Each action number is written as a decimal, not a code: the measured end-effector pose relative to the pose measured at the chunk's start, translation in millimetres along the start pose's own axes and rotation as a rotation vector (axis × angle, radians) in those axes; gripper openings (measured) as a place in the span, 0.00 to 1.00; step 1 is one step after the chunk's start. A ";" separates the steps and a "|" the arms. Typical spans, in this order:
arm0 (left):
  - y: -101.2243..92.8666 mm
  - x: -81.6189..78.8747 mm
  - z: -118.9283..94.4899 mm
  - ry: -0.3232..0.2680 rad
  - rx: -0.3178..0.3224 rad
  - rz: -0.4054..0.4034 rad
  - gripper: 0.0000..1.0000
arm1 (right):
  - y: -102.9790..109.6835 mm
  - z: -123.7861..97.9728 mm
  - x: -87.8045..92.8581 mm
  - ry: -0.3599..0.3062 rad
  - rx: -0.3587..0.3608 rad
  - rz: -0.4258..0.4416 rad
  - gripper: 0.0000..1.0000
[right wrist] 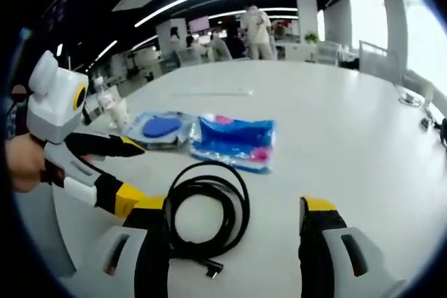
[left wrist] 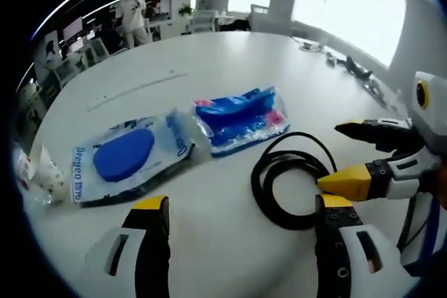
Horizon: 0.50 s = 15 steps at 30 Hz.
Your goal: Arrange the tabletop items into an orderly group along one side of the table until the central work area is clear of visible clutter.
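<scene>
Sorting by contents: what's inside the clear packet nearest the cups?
Inside the clear packet lies a blue oval pad. Printed lettering and glare cover the rest; its underside is hidden.

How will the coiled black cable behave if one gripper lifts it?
The black cable is probably floppy: loose loops may sag and unwind. Its free plug end could dangle and drag. It looks light, and unlikely to roll.

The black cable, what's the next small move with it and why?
Probably close the right gripper on the black cable and slide it beside the blue packets: its open fingers already straddle the coil, which sits apart from them on the table.
</scene>
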<state>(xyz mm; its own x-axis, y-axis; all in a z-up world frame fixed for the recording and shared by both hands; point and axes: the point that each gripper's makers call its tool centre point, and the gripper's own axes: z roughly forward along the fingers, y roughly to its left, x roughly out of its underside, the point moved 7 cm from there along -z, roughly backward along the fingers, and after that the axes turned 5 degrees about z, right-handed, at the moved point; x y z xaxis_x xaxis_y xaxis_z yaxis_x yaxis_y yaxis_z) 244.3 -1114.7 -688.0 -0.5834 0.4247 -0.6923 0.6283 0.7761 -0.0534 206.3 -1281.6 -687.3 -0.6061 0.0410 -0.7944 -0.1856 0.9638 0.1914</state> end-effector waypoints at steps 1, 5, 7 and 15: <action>1.4 0.4 -1.8 -0.002 -0.001 0.001 0.85 | 1.1 -0.5 -0.7 -0.001 0.000 -0.003 0.73; 10.8 4.2 -13.2 -0.011 -0.010 -0.007 0.85 | 6.0 -3.9 -3.6 -0.003 0.000 -0.019 0.73; 15.8 7.4 -19.2 -0.014 -0.017 -0.007 0.85 | 8.3 -5.3 -4.1 -0.003 0.002 -0.023 0.72; 34.3 22.1 -42.6 -0.016 -0.041 -0.026 0.85 | 21.1 -11.9 -6.1 -0.003 0.000 -0.037 0.72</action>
<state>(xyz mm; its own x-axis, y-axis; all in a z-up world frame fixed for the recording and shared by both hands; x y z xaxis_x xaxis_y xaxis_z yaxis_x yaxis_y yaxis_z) 231.1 -1058.9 -674.4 -0.5909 0.3965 -0.7026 0.5911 0.8054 -0.0425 196.9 -1264.6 -671.6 -0.5964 0.0064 -0.8027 -0.2077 0.9647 0.1620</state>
